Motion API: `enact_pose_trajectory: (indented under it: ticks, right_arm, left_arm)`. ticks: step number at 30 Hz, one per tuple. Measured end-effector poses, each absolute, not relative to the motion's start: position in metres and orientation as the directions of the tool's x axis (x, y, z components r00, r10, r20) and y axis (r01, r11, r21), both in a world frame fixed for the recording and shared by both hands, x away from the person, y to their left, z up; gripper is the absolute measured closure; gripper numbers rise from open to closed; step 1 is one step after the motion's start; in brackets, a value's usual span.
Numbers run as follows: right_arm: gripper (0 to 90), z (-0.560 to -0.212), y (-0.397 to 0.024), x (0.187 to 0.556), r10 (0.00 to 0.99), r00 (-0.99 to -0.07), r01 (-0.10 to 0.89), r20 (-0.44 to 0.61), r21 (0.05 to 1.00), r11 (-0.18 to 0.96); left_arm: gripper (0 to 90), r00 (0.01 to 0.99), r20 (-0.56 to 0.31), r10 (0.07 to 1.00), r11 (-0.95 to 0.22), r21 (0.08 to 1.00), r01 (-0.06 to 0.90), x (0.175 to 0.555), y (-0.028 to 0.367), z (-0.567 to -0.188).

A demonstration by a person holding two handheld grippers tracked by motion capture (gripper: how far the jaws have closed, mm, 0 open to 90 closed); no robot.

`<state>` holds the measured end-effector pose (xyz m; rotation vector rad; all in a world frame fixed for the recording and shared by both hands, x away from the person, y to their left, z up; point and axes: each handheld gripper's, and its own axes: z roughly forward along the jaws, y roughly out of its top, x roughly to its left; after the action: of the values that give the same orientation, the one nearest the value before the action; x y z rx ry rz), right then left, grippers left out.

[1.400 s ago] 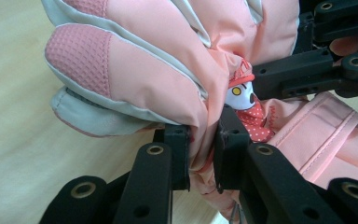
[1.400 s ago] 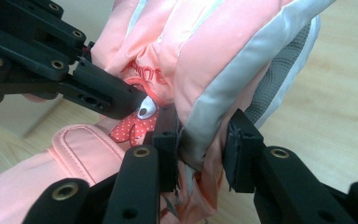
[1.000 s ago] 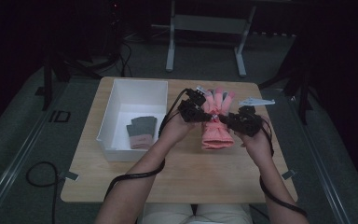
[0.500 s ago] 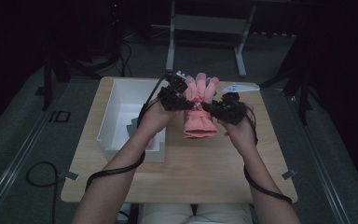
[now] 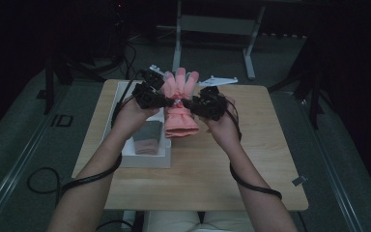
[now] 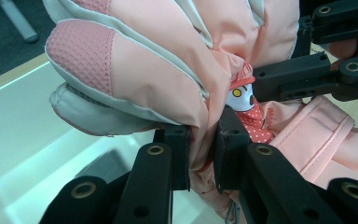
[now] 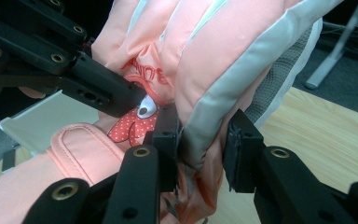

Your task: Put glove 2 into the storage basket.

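High view, padded pink fabric glove (image 5: 179,108) held above wooden table (image 5: 251,159), left gripper (image 5: 166,100) and right gripper (image 5: 189,103) each clamped on it from opposite sides.

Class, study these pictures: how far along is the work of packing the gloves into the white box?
Done: a folded dark item already lies in the white box. In hand: the pink glove hangs above the table, pinched on one side by the left tool and on the other by the right tool. Left, probably: carrying it over the box, lowering it in and letting go.
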<state>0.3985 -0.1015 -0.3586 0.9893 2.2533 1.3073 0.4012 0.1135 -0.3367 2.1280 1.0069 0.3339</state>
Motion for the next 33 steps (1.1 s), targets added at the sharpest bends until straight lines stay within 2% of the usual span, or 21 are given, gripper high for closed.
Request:
enact_pose_trajectory:
  ticks: [7, 11, 15, 25, 33]
  right_arm:
    - [69.4, -0.359, -0.056, 0.403, 0.685, -0.728, 0.373, 0.040, 0.861, 0.346]
    - [69.4, -0.364, -0.032, 0.404, 0.668, -0.742, 0.377, 0.055, 0.858, 0.349]
    - [69.5, -0.377, -0.011, 0.405, 0.658, -0.749, 0.390, 0.074, 0.853, 0.348]
    - [69.8, -0.424, -0.009, 0.427, 0.696, -0.712, 0.488, 0.088, 0.775, 0.402]
    - [69.7, -0.450, -0.016, 0.435, 0.718, -0.690, 0.537, 0.093, 0.731, 0.421]
  left_arm:
    - [78.4, 0.621, -0.085, 0.779, -0.394, 0.704, 0.591, 0.399, 0.154, -0.334]
    - [78.3, 0.621, -0.066, 0.781, -0.424, 0.673, 0.606, 0.398, 0.176, -0.336]
    - [78.2, 0.636, -0.082, 0.767, -0.456, 0.627, 0.631, 0.407, 0.194, -0.345]
    - [78.4, 0.604, -0.135, 0.785, -0.431, 0.581, 0.690, 0.432, 0.181, -0.404]
    - [78.6, 0.591, -0.140, 0.794, -0.438, 0.542, 0.717, 0.443, 0.168, -0.434]
